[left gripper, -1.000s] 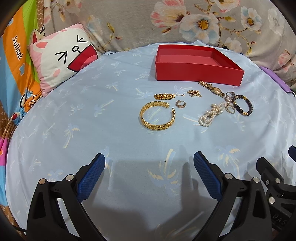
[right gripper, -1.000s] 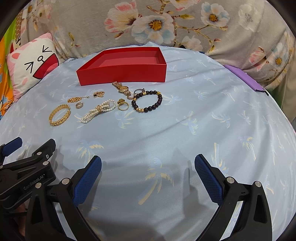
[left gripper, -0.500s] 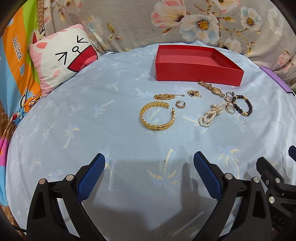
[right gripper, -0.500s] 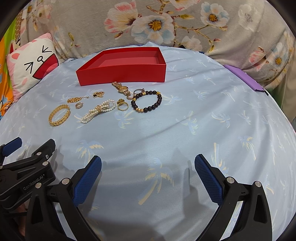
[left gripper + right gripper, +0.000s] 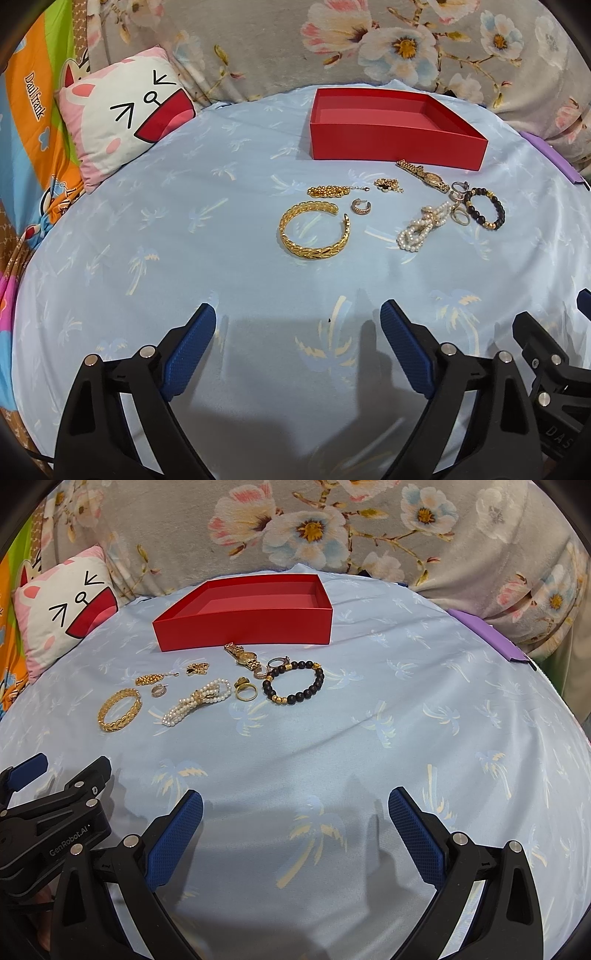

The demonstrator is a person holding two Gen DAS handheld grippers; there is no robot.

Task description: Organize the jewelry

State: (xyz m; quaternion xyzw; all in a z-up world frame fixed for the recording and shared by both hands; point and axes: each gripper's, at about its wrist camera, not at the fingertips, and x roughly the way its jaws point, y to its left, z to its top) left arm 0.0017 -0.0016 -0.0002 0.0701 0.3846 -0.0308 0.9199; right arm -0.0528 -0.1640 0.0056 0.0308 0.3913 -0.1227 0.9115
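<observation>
Jewelry lies on the light blue sheet in front of an empty red box. There is a gold bangle, a pearl bracelet, a black bead bracelet, a gold watch, a gold chain and a small hoop earring. My left gripper hovers short of the bangle, its jaws closing slightly with nothing between them. My right gripper stands open and empty, well short of the bead bracelet.
A cat-face pillow leans at the back left. Floral fabric rises behind the box. A purple flat item lies at the right edge. A gold ring sits beside the pearls.
The left gripper's jaws have drawn slightly closer together. Both hands and all the jewelry are where they were.
</observation>
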